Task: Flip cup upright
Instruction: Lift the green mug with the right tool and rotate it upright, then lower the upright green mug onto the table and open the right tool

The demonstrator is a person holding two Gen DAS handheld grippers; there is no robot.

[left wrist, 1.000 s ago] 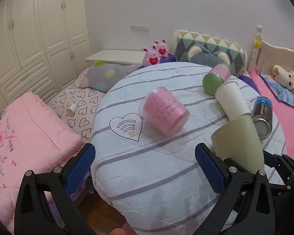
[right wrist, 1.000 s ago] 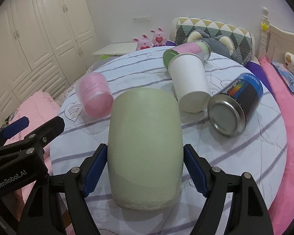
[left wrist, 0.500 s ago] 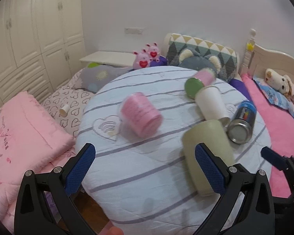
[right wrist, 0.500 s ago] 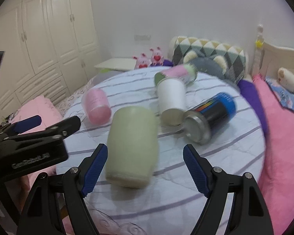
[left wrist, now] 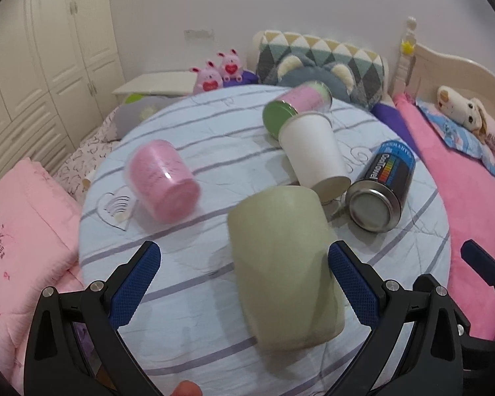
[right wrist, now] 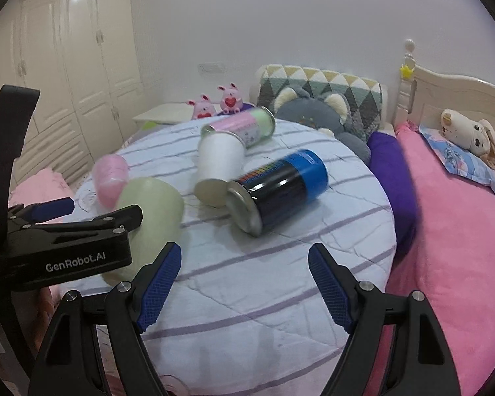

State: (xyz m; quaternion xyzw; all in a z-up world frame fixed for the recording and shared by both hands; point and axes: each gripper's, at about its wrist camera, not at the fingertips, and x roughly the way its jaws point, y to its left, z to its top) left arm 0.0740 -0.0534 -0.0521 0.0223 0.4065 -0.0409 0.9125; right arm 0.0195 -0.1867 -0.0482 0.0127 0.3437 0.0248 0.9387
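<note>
A pale green cup (left wrist: 283, 264) lies on its side on the round striped table (left wrist: 188, 300), base end toward the far side. It also shows in the right wrist view (right wrist: 155, 204), partly behind the left gripper. My left gripper (left wrist: 244, 283) is open and the cup lies between its blue pads, close to the right pad (left wrist: 353, 283). My right gripper (right wrist: 244, 283) is open and empty over the table's near part, to the right of the cup.
A pink cup (left wrist: 163, 181), a white paper cup (left wrist: 313, 155), a blue and black can (left wrist: 382, 188) and a pink and green tin (left wrist: 297, 105) lie on their sides on the table. A pink bed (right wrist: 462, 231) is at the right, wardrobes (left wrist: 33, 66) at the left.
The right gripper drew back and to the right, away from the green cup it had straddled. The left gripper moved right so that the cup now lies between its pads.
</note>
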